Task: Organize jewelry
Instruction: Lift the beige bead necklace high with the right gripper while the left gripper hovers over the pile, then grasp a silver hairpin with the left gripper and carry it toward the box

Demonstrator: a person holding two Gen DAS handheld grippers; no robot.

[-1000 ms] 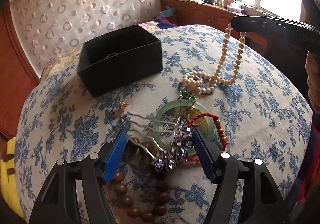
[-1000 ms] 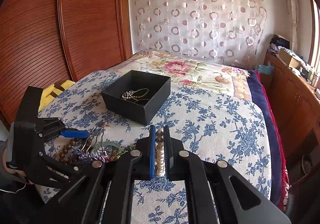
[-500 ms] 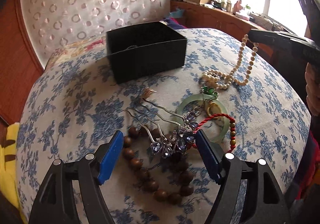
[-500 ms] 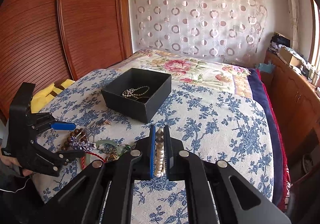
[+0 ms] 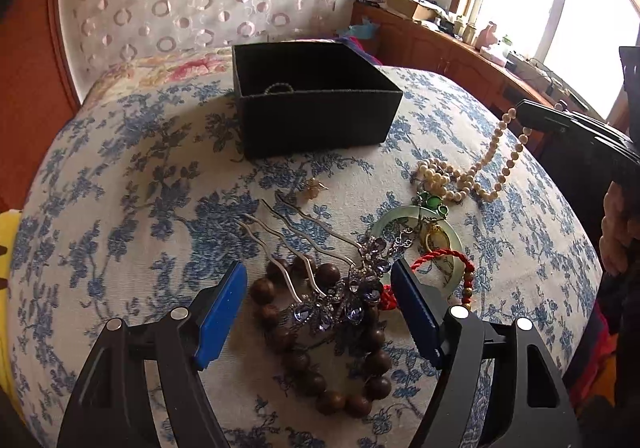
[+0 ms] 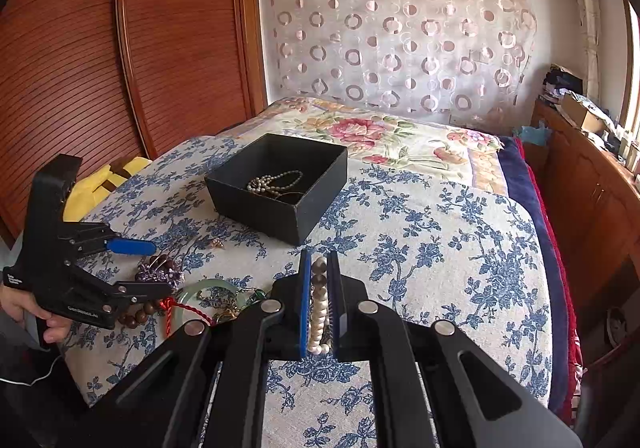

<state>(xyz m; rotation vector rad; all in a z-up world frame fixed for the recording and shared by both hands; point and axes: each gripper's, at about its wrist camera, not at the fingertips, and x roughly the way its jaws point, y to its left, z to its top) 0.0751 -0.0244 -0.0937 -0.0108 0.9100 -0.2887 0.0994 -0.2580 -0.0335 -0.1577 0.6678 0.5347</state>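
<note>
A: Report the left gripper [image 5: 318, 302].

B: Its jaws are standing spread and have just been opening wider. They are flanking the jewelled hairpin [image 5: 320, 272], which is lying across the brown bead bracelet [image 5: 320, 348] on the bed [image 5: 120, 208]; the pads are not pressing on either item.

A: And the right gripper [image 6: 319, 304]?

B: Its jaws are pinching the pearl necklace [image 5: 468, 176]. One section is hanging from the jaws while the remainder is lying coiled on the bedspread.

A: What is lying between the two?

B: A green jade bangle [image 5: 454, 238], with a red cord bracelet [image 5: 444, 256] crossing it and a green pendant [image 5: 434, 204] at its far edge.

A: Farther out?

B: A small gold-coloured piece [image 5: 314, 186], then the black box [image 5: 316, 104], sitting open on the bed with a strand of greyish pearls [image 6: 274, 182] inside
</note>
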